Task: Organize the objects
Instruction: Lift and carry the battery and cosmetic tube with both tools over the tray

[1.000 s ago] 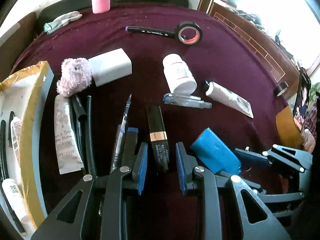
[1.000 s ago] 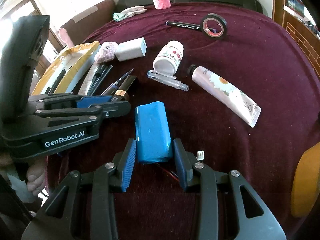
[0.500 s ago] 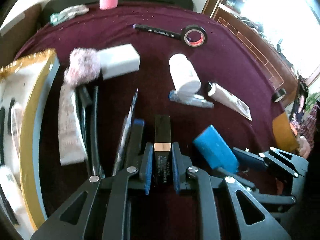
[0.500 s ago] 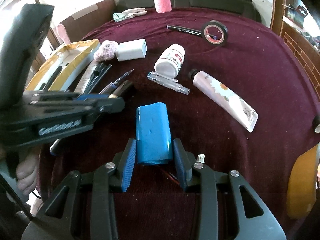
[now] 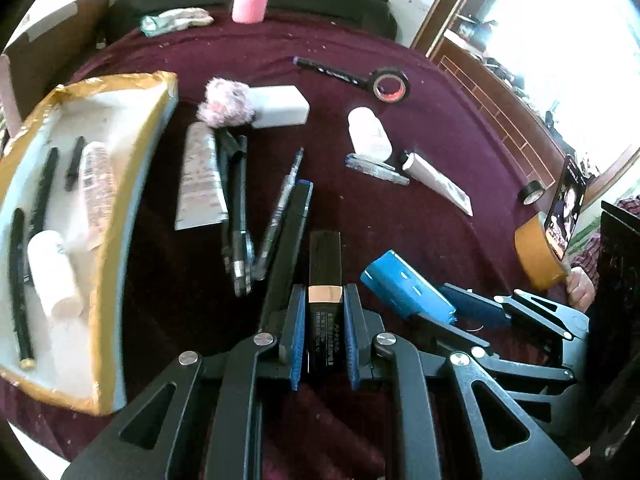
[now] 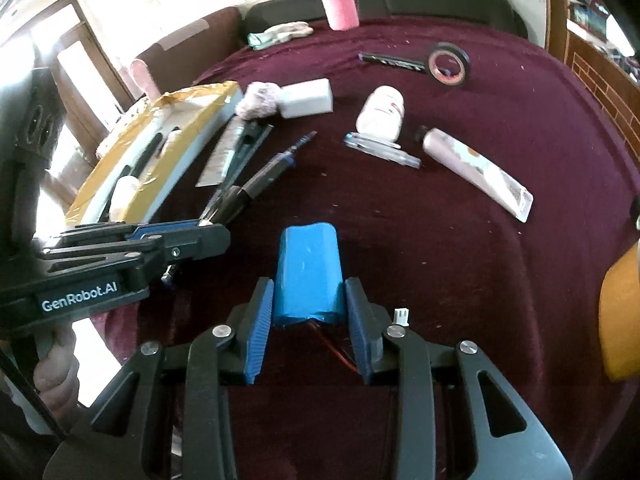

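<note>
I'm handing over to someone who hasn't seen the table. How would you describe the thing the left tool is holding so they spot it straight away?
Start at the gold-edged tray on the left of the maroon cloth, then come right past the bundle of pens. The left tool is shut on a slim black lipstick-style tube. Its copper band sets it apart from the pens and from the blue battery pack.

Left gripper (image 5: pixel 323 300) pitched steeply down, blue pads clamped on both sides of a black tube (image 5: pixel 325 280) jutting forward past the fingertips. Right gripper (image 6: pixel 308 300) tilted down likewise, pads pressed against the flanks of a blue pack (image 6: pixel 308 276).
</note>
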A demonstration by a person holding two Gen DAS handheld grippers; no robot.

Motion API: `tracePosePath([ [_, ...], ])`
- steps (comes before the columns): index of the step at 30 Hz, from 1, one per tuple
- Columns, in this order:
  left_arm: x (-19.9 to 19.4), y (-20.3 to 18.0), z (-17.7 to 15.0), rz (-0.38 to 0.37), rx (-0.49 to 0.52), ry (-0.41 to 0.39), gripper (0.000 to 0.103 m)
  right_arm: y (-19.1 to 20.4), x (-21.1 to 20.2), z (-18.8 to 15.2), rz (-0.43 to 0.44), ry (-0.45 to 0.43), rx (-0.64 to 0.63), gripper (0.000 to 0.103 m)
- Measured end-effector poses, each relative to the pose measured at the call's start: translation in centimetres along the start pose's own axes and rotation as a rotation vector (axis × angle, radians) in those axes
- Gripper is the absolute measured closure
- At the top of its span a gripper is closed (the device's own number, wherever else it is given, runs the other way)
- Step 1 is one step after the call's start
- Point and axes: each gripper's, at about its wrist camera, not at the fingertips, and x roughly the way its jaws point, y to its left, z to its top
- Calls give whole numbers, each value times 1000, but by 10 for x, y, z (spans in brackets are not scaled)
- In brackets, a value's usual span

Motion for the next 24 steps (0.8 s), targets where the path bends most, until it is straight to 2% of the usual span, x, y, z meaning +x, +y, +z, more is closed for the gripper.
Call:
tracePosePath([
  [4,-14,3,-3,1,-13,-29,89,9,-6,-3,29,-3,0,70],
  [9,-19,9,-5,6,-26,-41,89,22,-14,-3,12,-25,-21,70],
  [11,-19,14,-6,-4,-38,-37,89,26,-8,-5,-21,-5,-43,70],
  [14,-17,20,-6,-6,-52,-31,89,26,7,-8,-8,42,-34,70],
  [19,-18,24,-6,-2,-59,-33,89,27,20,-11,-15,65,-17,69],
  [24,-16,27,-3,-4,-72,-28,89,34,28,-6,-51,64,-68,69],
])
